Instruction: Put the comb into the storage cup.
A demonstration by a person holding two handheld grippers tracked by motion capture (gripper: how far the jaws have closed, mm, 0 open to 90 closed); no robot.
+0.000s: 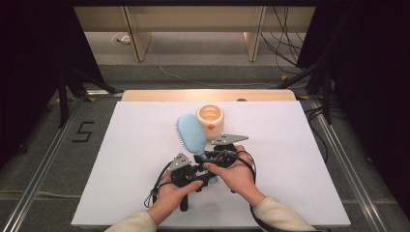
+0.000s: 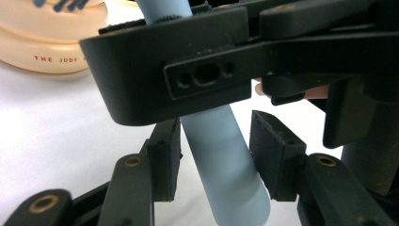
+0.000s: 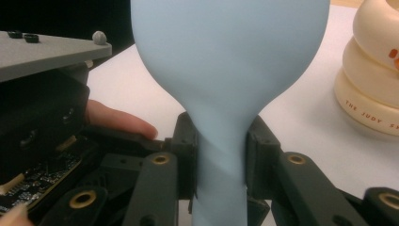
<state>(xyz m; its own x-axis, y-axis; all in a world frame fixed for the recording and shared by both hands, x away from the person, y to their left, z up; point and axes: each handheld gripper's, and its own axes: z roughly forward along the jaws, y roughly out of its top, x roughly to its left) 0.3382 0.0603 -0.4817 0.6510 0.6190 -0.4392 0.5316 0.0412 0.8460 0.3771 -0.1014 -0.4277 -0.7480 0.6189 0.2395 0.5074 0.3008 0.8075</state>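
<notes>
Low in the centre of the high view, two hands meet over the white table point(image 1: 135, 159), each holding a black gripper. The left gripper point(image 1: 186, 173) sits at lower centre, just left of the right gripper point(image 1: 223, 155), and the two nearly touch. In the left gripper view the left gripper's jaws stand apart on either side of the pale blue hairbrush point(image 2: 221, 160) handle, with a gap showing on the right side, so it is not clamped. In the right gripper view the right gripper's jaws press against both sides of the hairbrush point(image 3: 221, 160) neck, gripping it. The brush head lies just above the grippers, bristles to the left. Beyond it, touching or just beside the head, stands a cream ribbed cup point(image 1: 210, 120) at upper centre
</notes>
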